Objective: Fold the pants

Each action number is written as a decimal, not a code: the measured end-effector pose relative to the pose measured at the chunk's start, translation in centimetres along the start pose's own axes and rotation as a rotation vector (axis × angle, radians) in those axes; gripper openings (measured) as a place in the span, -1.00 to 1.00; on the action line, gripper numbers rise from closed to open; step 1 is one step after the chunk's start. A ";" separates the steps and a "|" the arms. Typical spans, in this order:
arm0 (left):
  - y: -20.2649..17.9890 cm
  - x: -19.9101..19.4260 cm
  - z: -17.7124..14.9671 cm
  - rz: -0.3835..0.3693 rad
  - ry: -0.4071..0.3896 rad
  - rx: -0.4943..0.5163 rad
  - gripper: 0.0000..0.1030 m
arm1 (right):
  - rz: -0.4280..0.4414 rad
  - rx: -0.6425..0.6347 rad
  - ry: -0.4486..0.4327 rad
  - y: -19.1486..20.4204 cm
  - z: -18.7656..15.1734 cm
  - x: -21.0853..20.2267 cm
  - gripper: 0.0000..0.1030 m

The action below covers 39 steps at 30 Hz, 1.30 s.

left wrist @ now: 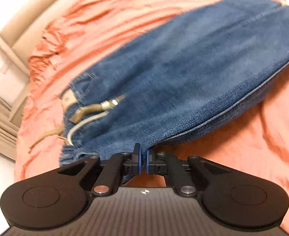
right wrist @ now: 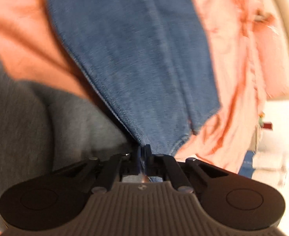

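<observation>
Blue denim pants (left wrist: 174,82) lie across a salmon-pink bedsheet (left wrist: 109,19), waistband with tan and white drawstrings (left wrist: 93,112) at the left. My left gripper (left wrist: 143,153) is shut on the near hem-side edge of the denim close to the waistband, its blue pads pressed together on the cloth. In the right wrist view the pants (right wrist: 136,59) stretch away as a long leg. My right gripper (right wrist: 143,151) is shut on the denim's near seam edge, and the fabric bunches into its pads.
A cream padded bed frame (left wrist: 10,35) borders the sheet at the left. Grey clothing of a person (right wrist: 26,122) fills the lower left of the right wrist view. The sheet (right wrist: 242,59) hangs over the bed's edge at right, beside white furniture (right wrist: 278,127).
</observation>
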<state>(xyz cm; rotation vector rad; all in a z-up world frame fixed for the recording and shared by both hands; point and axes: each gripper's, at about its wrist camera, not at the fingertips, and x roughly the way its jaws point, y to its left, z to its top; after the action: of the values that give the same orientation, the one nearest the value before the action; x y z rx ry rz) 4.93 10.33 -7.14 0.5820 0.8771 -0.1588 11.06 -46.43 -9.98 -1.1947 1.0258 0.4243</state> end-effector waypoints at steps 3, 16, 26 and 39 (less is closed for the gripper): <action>1.1 -1.5 0.8 0.051 -0.068 -0.048 -0.92 | -0.081 0.122 -0.053 -1.8 -0.3 -2.1 -1.00; 7.6 -3.1 12.1 0.177 -0.198 -0.019 -0.92 | -0.311 0.461 -0.112 -12.9 2.9 -8.9 -1.00; 9.1 9.0 19.4 0.167 -0.060 0.079 -0.92 | -0.277 0.437 0.024 -16.8 9.6 2.9 -1.00; 8.9 25.9 19.9 0.046 0.157 0.109 -0.89 | -0.139 0.343 0.164 -19.3 17.0 21.1 -1.00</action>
<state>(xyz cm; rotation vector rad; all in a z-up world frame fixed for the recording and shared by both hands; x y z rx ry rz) 38.26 9.63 -13.32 0.7230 1.0109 -0.1203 43.47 -42.84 -16.58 -0.9937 1.0969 0.0369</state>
